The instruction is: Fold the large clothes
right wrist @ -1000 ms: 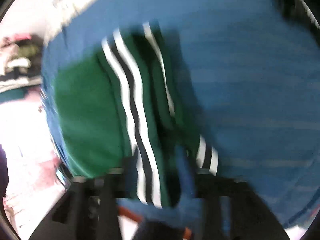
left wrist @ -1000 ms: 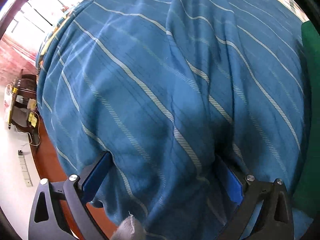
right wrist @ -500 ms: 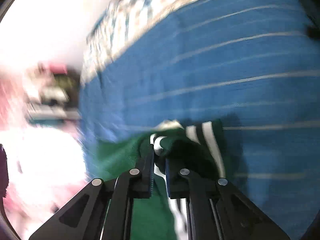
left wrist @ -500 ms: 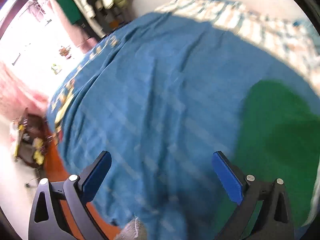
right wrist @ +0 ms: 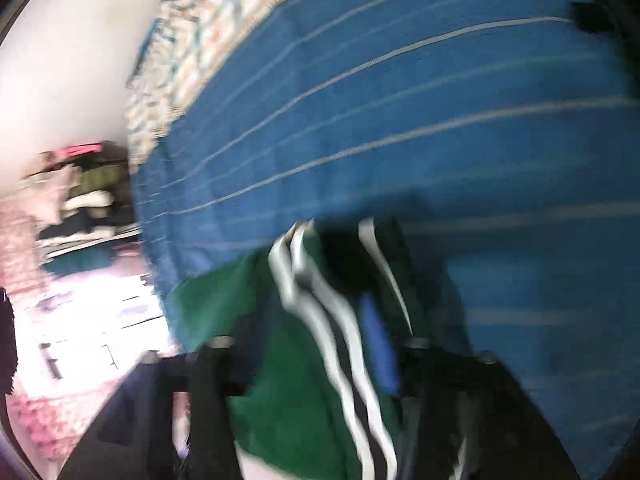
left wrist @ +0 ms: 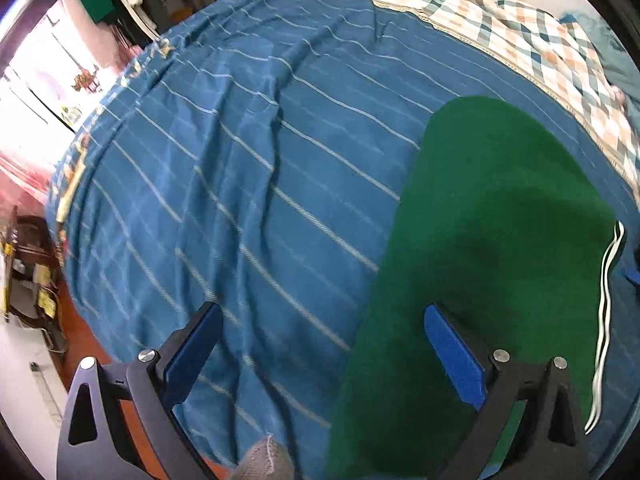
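The green striped garment [left wrist: 492, 240] lies on the blue striped bedsheet [left wrist: 248, 184], under the spread, empty left hand-held gripper [left wrist: 320, 356]. The right hand-held gripper [right wrist: 304, 344] is opening with the garment's striped edge between its jaws. Released too soon, that edge could slump and spoil the fold.

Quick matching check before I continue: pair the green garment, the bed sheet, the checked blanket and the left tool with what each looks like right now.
Things:
1. green garment
2. bed sheet
3. checked blanket
4. left tool

Descriptions:
A. blue with thin pale stripes
B. open, nothing between its pads
C. white side stripes along one edge
D. lies at the far edge of the bed

Pairs: 1-C, 2-A, 3-D, 4-B
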The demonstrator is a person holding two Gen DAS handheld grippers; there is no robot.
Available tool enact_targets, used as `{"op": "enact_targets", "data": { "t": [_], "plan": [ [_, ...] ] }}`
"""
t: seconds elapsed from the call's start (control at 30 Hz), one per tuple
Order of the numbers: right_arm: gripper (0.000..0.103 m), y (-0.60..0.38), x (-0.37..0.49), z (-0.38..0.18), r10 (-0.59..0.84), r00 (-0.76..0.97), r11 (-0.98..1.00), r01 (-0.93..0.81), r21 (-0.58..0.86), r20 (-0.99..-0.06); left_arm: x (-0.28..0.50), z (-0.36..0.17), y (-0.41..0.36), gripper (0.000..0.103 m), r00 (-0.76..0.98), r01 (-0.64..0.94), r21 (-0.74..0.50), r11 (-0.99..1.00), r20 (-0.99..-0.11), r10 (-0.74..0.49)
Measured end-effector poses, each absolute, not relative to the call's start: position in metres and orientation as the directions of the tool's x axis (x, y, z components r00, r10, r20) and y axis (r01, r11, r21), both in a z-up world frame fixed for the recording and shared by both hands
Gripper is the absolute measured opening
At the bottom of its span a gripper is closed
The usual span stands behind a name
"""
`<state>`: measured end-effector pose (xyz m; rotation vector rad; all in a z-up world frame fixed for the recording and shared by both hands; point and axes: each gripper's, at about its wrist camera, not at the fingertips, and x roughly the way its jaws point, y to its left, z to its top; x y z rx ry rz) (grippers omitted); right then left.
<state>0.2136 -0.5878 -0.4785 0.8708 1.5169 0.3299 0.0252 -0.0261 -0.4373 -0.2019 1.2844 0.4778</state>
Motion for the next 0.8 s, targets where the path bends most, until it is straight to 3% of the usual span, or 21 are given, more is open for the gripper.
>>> {"op": "enact_targets", "data": {
  "t": [0.13,0.33,0.37,0.4,0.43,0.67,0.8],
  "plan": [
    [0.069,-0.597,0.152,-0.482,0.703,-0.045,0.674,0.358,0.646,-0.709,0.008,-0.426,-0.032,0.103,0.185,-0.442,0.17,0.881,-0.944,0.275],
    [0.069,-0.576,0.075,-0.535,0.716,-0.238,0.673,0.486,0.557,-0.657,-0.005,-0.435,-0.053,0.103,0.157,-0.38,0.244,0.892,-0.934,0.322],
    [0.057,-0.571,0.07,-0.54,0.733,-0.221,0.652,0.5,0.57,-0.644,-0.004,-0.436,-0.054,0.103,0.158,-0.366,0.258,0.894,-0.929,0.333],
    [0.023,-0.57,0.067,-0.54,0.729,-0.186,0.649,0.492,0.58,-0.658,-0.002,-0.439,-0.057,0.103,0.155,-0.346,0.279,0.896,-0.925,0.348],
    [0.009,-0.572,0.065,-0.538,0.721,-0.176,0.658,0.477,0.582,-0.67,-0.001,-0.439,-0.058,0.103,0.15,-0.336,0.29,0.896,-0.923,0.355],
    [0.005,-0.615,0.056,-0.453,0.682,0.045,0.62,0.493,0.61,-0.73,-0.002,-0.426,-0.068,0.103,0.187,-0.278,0.25,0.927,-0.933,0.307],
    [0.005,-0.627,0.051,-0.468,0.582,-0.013,0.72,0.472,0.508,-0.813,-0.001,-0.441,-0.077,0.103,0.192,-0.243,0.253,0.936,-0.934,0.302]
  ]
}}
